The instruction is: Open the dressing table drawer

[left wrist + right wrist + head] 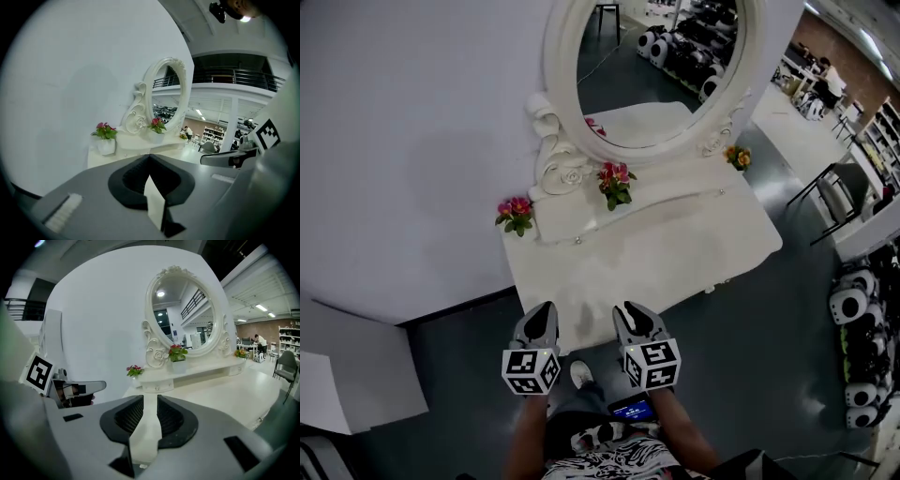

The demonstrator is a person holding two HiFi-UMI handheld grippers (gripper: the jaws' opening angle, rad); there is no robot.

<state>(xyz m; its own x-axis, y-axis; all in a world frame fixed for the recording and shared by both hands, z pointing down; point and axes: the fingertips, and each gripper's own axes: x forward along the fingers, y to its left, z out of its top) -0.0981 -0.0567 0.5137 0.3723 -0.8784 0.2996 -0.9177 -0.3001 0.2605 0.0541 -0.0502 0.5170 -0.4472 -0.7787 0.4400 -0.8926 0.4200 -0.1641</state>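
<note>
Left gripper [546, 307] fingers pressed together; right gripper [629, 307] fingers spread, empty, both at the surface's [675, 253] six o'clock edge. Best to line up squarely on the drawer knob [157, 387], twelve o'clock.

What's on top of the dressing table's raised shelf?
Three flower pots: pink at left, pink in the middle, orange at right, plus the oval mirror. The shut drawers hide their contents.

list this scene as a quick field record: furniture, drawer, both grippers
furniture: white dressing table with oval mirror
on shelf: three flower pots
drawer: small drawer under the shelf, closed
left hand-held gripper: jaws together, empty, by the table's near edge
right hand-held gripper: jaws apart, nothing between them
contact with drawer: none yet
</note>
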